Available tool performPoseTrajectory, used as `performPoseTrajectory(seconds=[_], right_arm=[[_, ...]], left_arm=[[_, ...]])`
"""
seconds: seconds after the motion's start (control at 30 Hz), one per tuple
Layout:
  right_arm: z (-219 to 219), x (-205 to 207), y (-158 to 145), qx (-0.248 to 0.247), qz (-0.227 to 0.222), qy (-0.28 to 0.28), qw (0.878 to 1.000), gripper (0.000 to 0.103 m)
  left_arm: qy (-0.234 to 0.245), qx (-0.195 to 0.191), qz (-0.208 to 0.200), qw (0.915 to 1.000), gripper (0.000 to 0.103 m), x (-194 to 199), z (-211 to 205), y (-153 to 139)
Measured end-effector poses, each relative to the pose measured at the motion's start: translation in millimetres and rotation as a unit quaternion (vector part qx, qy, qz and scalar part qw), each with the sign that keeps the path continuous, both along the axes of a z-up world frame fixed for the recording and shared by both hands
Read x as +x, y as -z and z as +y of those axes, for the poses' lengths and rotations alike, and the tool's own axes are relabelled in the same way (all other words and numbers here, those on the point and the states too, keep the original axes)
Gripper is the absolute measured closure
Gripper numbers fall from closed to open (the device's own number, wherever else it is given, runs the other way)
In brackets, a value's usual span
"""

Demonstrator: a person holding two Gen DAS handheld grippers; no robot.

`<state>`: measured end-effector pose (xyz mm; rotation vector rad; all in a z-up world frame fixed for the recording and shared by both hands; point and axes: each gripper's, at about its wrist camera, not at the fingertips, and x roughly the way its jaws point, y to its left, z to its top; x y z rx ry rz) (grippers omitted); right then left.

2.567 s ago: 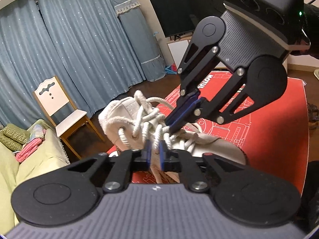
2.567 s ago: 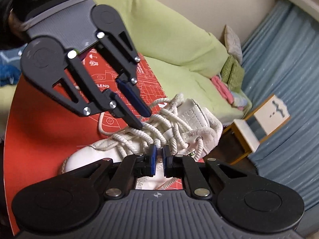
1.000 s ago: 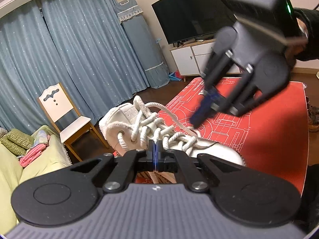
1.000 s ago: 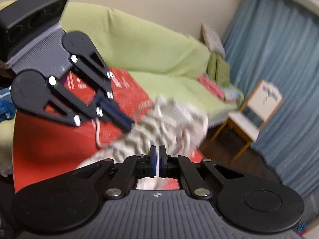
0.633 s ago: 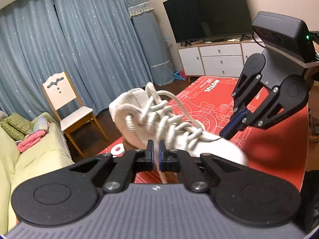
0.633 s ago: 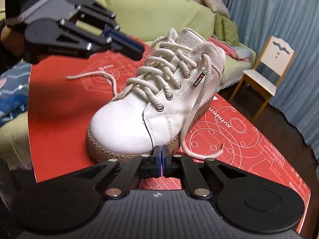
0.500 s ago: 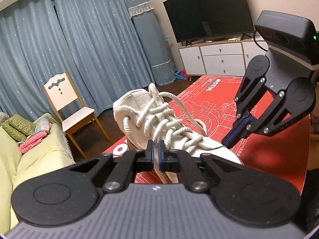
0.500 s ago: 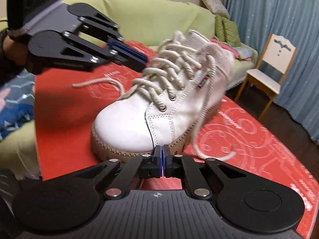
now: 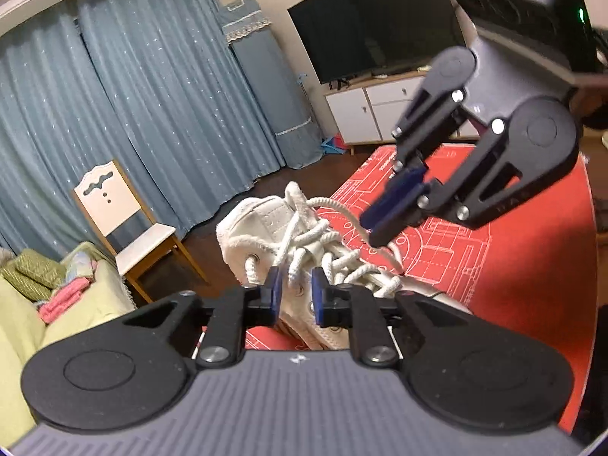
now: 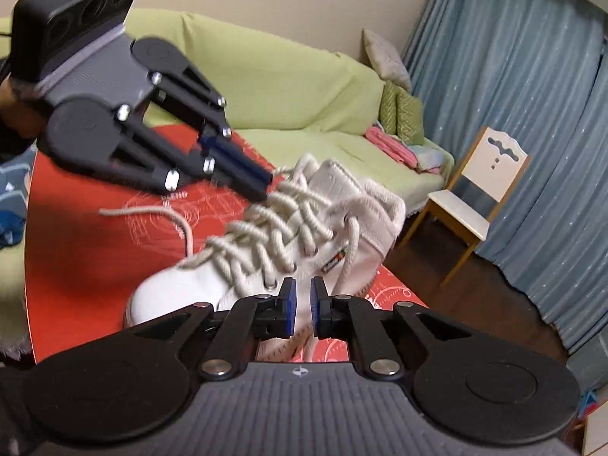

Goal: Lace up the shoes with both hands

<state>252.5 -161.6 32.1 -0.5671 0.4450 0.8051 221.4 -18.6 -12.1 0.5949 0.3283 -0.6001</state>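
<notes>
In the left wrist view, the left gripper (image 9: 295, 292) sits nearest, its blue-padded jaws set a little apart with nothing between them; a strand of lace (image 9: 292, 273) shows in the gap but lies beyond the pads, on the shoe. The white shoe (image 9: 266, 228) stands just past those fingertips on the red mat (image 9: 532, 285), its collar towards the camera and its laces threaded through the eyelets up the front. Over the shoe's far side hangs the right gripper (image 9: 383, 224), tips pointing down at the lacing; from here its pads look close together, though blur hides any gap.

The right wrist view settles it: the right gripper's (image 10: 302, 306) jaws stand slightly parted and empty, close to the shoe's (image 10: 182, 288) side near the lower eyelets. One loose lace end (image 10: 342, 266) drops down the shoe's near side from the top eyelet. Another (image 10: 152, 211) trails out across the mat (image 10: 76, 250) beyond the toe. Above the shoe's tongue the left gripper (image 10: 262, 186) points at the upper lacing.

Behind the shoe lie a green sofa (image 10: 266, 87), a white chair (image 10: 478, 197) and blue curtains (image 10: 532, 95); a dark television (image 9: 372, 26) hangs beyond the mat.
</notes>
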Motion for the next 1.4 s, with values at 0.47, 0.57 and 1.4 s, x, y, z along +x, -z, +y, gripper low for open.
performPoseTrajectory(seconds=[0.47, 0.57, 1.4], right_arm=[[19.3, 7.4, -1.4, 0.021, -0.01, 0.009, 1.0, 0.092], [20.1, 7.3, -0.1, 0.023, -0.013, 0.017, 1.0, 0.092], [8.6, -1.1, -13.7, 0.013, -0.062, 0.012, 0.998, 0.101]], left_arm=[[0.007, 0.0, 0.009, 0.9999, 0.096, 4.0, -2.4, 4.7], [0.005, -0.004, 0.011, 0.9999, 0.102, 4.9, -1.7, 4.2], [-0.017, -0.038, -0.013, 0.9991, 0.099, -5.6, 19.1, -9.8]])
